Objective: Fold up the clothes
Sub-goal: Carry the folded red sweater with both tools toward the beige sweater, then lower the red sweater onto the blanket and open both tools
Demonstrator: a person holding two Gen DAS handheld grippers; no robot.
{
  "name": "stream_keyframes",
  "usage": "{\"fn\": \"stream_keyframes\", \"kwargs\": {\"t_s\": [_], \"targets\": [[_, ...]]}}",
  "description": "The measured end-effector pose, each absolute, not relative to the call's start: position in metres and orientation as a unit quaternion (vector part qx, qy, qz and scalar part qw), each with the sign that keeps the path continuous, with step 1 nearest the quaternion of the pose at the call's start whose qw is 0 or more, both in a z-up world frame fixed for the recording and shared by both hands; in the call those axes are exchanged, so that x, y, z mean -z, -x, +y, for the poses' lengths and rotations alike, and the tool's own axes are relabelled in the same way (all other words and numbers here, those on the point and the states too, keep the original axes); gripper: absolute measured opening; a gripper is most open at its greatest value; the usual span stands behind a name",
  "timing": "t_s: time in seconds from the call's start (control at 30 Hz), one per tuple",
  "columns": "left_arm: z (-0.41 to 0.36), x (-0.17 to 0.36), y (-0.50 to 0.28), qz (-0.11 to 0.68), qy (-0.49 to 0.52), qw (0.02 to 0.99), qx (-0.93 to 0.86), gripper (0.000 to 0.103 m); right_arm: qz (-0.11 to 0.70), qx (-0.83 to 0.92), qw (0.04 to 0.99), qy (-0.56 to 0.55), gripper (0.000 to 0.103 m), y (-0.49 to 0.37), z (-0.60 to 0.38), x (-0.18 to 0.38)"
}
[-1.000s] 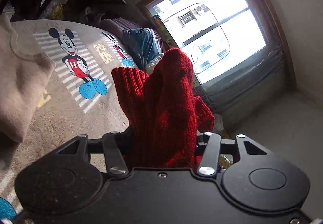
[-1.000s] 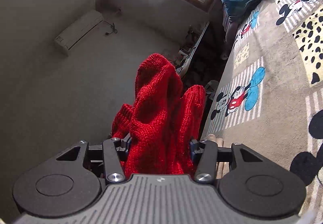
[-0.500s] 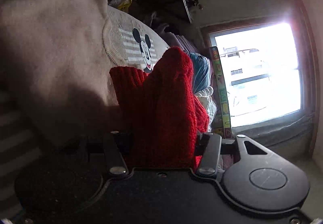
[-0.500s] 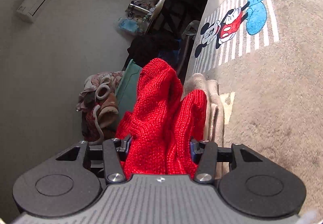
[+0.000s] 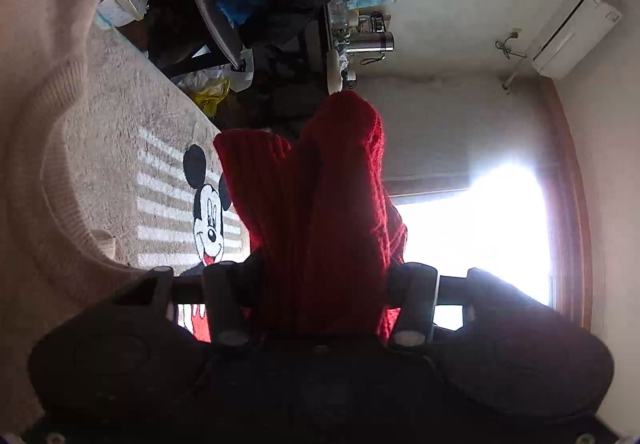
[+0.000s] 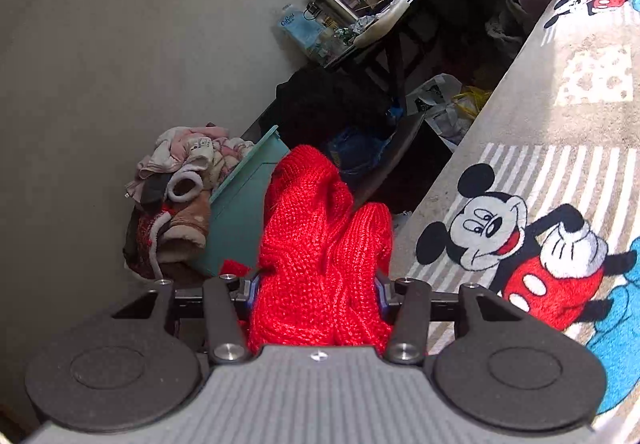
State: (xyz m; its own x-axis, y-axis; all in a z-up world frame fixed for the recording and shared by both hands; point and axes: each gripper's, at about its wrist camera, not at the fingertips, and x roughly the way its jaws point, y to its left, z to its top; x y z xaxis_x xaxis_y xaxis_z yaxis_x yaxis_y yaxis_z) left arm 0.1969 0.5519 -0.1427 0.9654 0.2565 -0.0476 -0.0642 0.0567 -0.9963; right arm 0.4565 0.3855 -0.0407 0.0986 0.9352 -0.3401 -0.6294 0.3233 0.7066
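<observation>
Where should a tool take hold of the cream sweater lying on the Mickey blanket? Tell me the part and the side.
Grip the ribbed neckline of the cream sweater, coming from the open blanket side. That thick curved band lies exposed with bare blanket beside it. Both tools are shut on the red knit, so one must release first.

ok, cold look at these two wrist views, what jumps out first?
The red knit garment: bunched and clamped in both the right gripper and the left gripper, filling the middle of each view. Next, the Mickey Mouse blanket on the right of the right wrist view. In the left wrist view, a cream sweater covers the left side and the window glares white at right.
</observation>
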Motion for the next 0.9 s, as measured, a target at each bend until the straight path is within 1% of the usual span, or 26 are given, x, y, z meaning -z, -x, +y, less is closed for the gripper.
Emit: {"fn": "stream_keyframes", "kwargs": {"t_s": [0.1,0.23,0.3,0.37,0.4,0.43,0.47,0.53,0.63,0.7,0.73,0.77,0.83,0.87,0.9], "targets": [[0.554,0.151,-0.210,-0.060,0.671,0.728,-0.124,0.051,0.391,-0.533,0.729,-0.176,0.051,-0.477,0.394,0.052],[0.554,0.160,-0.224,-0.020,0.657,0.743,-0.128,0.051,0.413,-0.516,0.728,-0.181,0.051,-0.502,0.388,0.089],[0.555,0.169,-0.235,0.024,0.654,0.743,-0.139,0.052,0.426,-0.487,0.741,-0.182,0.053,-0.507,0.383,0.109],[0.557,0.170,-0.248,0.087,0.632,0.752,-0.167,0.054,0.432,-0.456,0.758,-0.172,0.055,-0.509,0.378,0.124],[0.555,0.165,-0.253,0.117,0.607,0.765,-0.178,0.057,0.433,-0.444,0.765,-0.171,0.055,-0.509,0.375,0.130],[0.554,0.158,-0.256,0.145,0.584,0.776,-0.190,0.062,0.430,-0.438,0.770,-0.176,0.055,-0.509,0.370,0.132],[0.552,0.151,-0.258,0.169,0.563,0.784,-0.201,0.063,0.423,-0.434,0.775,-0.178,0.055,-0.509,0.366,0.132],[0.548,0.145,-0.252,0.175,0.546,0.788,-0.223,0.066,0.401,-0.434,0.788,-0.173,0.055,-0.505,0.359,0.128],[0.541,0.131,-0.234,0.163,0.521,0.801,-0.245,0.066,0.351,-0.454,0.806,-0.144,0.055,-0.489,0.350,0.116],[0.532,0.114,-0.221,0.122,0.479,0.835,-0.243,0.065,0.322,-0.474,0.810,-0.124,0.050,-0.476,0.346,0.110],[0.527,0.107,-0.218,0.117,0.455,0.854,-0.224,0.064,0.309,-0.481,0.812,-0.121,0.044,-0.467,0.341,0.108],[0.521,0.102,-0.219,0.118,0.425,0.875,-0.198,0.061,0.295,-0.487,0.813,-0.120,0.043,-0.458,0.336,0.107],[0.509,0.100,-0.235,0.139,0.368,0.908,-0.145,0.058,0.271,-0.497,0.816,-0.120,0.039,-0.440,0.325,0.109],[0.504,0.103,-0.241,0.156,0.346,0.915,-0.134,0.055,0.261,-0.499,0.817,-0.121,0.039,-0.432,0.320,0.113],[0.499,0.110,-0.252,0.182,0.323,0.919,-0.135,0.054,0.256,-0.501,0.819,-0.115,0.039,-0.426,0.319,0.119]]}}
